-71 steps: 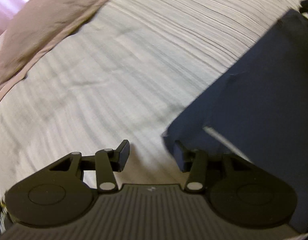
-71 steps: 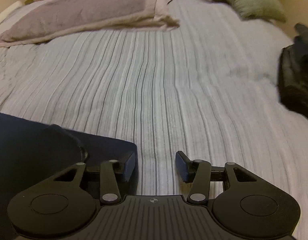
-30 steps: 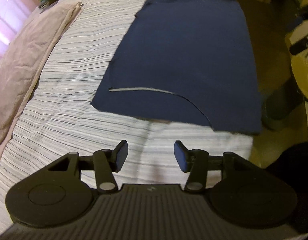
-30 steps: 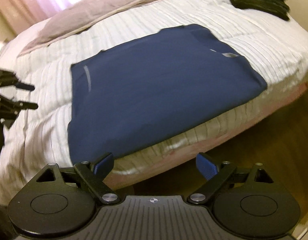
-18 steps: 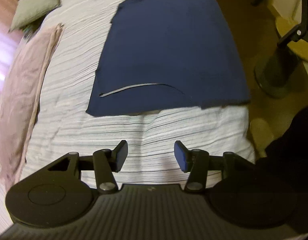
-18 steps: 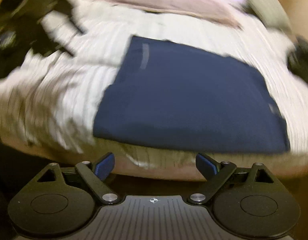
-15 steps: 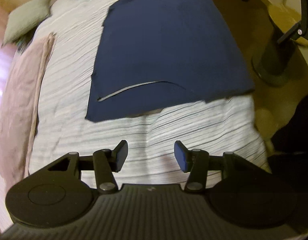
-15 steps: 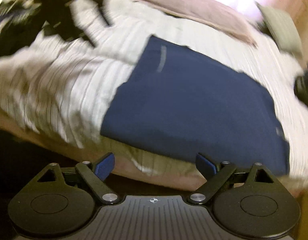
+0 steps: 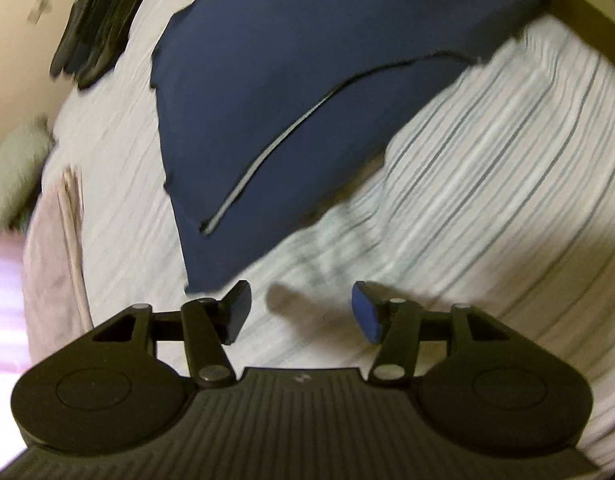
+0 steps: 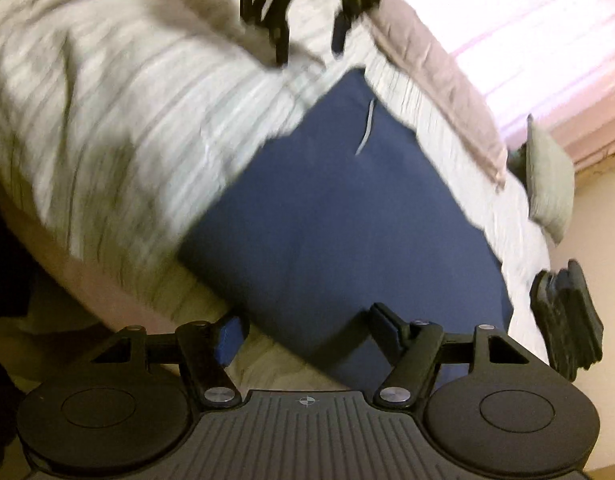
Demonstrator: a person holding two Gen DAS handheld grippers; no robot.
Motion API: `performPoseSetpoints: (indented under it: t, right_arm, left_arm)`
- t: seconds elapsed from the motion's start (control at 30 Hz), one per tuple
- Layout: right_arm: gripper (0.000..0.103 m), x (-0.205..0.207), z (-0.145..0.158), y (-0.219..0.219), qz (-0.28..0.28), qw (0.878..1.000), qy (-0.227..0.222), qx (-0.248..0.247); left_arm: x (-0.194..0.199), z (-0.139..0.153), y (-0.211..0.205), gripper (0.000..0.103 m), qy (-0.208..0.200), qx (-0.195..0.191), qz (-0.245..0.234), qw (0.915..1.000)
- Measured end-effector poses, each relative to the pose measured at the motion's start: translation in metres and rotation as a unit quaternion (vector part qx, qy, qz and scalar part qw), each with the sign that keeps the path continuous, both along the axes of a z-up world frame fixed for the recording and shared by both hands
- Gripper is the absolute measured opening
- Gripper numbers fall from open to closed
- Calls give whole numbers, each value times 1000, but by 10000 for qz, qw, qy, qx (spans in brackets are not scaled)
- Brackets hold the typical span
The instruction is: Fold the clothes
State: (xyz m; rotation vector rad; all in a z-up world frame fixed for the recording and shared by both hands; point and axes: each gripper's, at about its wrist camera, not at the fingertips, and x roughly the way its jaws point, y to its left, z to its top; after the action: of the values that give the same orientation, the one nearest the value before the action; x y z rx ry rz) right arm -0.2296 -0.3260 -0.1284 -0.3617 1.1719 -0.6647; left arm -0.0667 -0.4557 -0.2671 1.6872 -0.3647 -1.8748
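The main risk, as I judge it, is a bad pinch: the navy blue cloth garment (image 9: 291, 92) is lying in flat layers, so a finger that comes in too shallow could take only the top layer, or catch the white bedcover with thin grey stripes (image 9: 487, 184) along with it, and the fold would drag crooked. Both views are blurred by motion, so a grasp aimed now could also miss the corner.

The left gripper (image 9: 301, 314) has its fingers set wide and empty, above the bedcover just beside the garment's nearest corner. The right gripper (image 10: 307, 330) is likewise wide and holds nothing; it hangs over the bed's side edge, where the garment's border lies just beside that edge.

The garment is a smooth, roughly four-sided panel, spread flat from the bed's side edge toward its middle. A thin pale grey line (image 9: 263, 160) runs along one seam. A dark folded stack (image 10: 567, 316) sits near a far corner of the bed.
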Motion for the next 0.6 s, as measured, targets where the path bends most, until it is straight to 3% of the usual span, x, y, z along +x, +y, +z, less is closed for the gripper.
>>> performPoseSetpoints:
  t: [0.03, 0.1, 0.17, 0.3, 0.4, 0.47, 0.6]
  right_arm:
    - [54, 2, 1, 0, 15, 10000, -20, 26]
    - [50, 3, 6, -2, -13, 9999, -97, 118]
    - [34, 3, 11, -6, -81, 9995, -200, 237]
    - [23, 4, 27, -12, -239, 9976, -413, 493]
    - [17, 5, 44, -19, -403, 9952, -591, 674]
    - [14, 4, 57, -23, -477, 9935, -686, 767]
    - [13, -1, 90, -31, -714, 9897, -895, 858]
  left_arm:
    - [0, -4, -2, 55, -56, -72, -186, 9998]
    - [-1, -12, -5, 56, -175, -212, -579, 9979]
    - [-4, -16, -8, 56, -259, -314, -908, 9950]
    - [-6, -18, -22, 52, -294, -412, -1223, 9912]
    - [-8, -19, -32, 39, -298, -372, -1323, 9901]
    - [-10, -15, -37, 4, -286, -303, -1289, 9908]
    - [-11, 15, -51, 3, -53, -321, -1047, 9940]
